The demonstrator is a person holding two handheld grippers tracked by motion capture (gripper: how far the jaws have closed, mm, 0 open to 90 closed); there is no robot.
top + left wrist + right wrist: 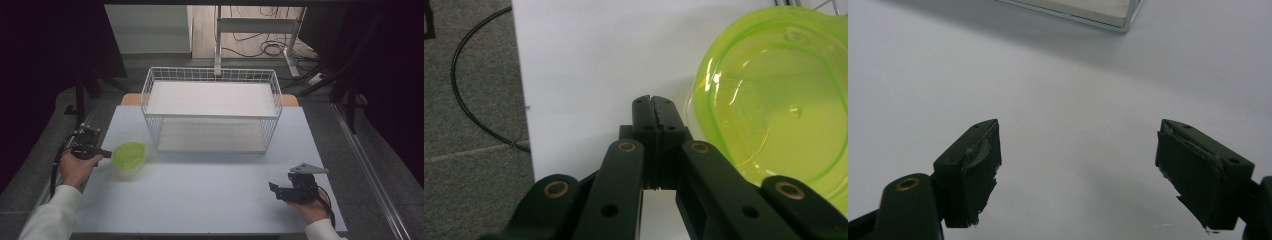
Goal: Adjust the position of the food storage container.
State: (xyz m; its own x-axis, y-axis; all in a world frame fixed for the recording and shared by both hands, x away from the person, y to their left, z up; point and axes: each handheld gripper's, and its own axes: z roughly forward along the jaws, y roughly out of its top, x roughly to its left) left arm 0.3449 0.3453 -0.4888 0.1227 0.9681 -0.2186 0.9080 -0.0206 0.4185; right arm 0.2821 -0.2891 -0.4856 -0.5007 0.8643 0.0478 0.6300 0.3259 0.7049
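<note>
Sitting near the left edge of the pale rectangular worktop (pixel 210 200): translucent lime-green plastic container with a lobed rim (pixel 129 156), just in front of the left front corner of the white two-tier wire basket shelf (pixel 212 109) at the worktop's far side. Resting beside the container, at its left: left gripper (pixel 654 102), jaws pressed together with nothing between them, tips just short of the green rim, contact not possible to confirm. Held by a hand in a white sleeve (pixel 75 169), black cable trailing off over the grey floor. Parked near the front right corner, well apart from the container: right gripper (pixel 1078 170), jaws spread wide, empty, pointing over bare worktop toward the shelf's chrome corner.

Probably light, thin-walled and slightly springy, so easy to tip or skid on the smooth surface if nudged; glossy plastic likely slippery under the pads. Best taken at the rim, one jaw inside and one outside the wall, pinching gently to avoid flexing or popping free. Contents, if any, too faint to tell.
</note>
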